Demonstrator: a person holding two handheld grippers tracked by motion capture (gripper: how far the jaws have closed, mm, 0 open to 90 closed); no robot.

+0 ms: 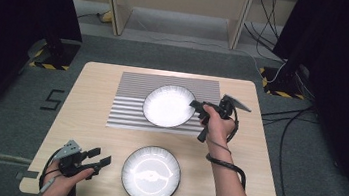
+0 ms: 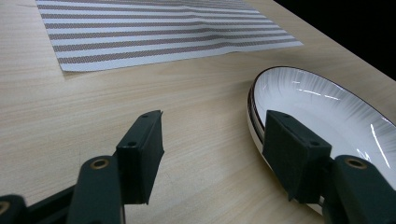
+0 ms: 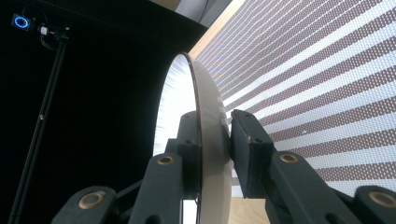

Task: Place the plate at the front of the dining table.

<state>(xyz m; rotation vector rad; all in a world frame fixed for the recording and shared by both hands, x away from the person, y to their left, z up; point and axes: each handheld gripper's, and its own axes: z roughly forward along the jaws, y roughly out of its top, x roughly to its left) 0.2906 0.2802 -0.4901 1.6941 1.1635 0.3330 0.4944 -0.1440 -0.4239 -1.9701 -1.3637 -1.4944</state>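
Observation:
A white plate [image 1: 168, 106] with a dark rim rests over the striped placemat [image 1: 132, 98] in the high view. My right gripper [image 1: 196, 106] is shut on its right rim; in the right gripper view the rim [image 3: 205, 121] is pinched between both jaws, with the placemat [image 3: 317, 84] behind. A second white plate [image 1: 151, 174] lies on the bare table near the front edge. My left gripper [image 1: 97, 156] stands open just left of it, jaws apart and holding nothing. In the left gripper view that plate [image 2: 327, 107] sits beside the right jaw, and the gripper [image 2: 212, 154] hovers over bare wood.
The wooden table [image 1: 90, 113] has free room at its left half and right edge. Beyond it are grey floor, cables [image 1: 291, 117] at the right, dark stands [image 1: 52, 48] at both sides, and a wooden frame [image 1: 178, 8] at the back.

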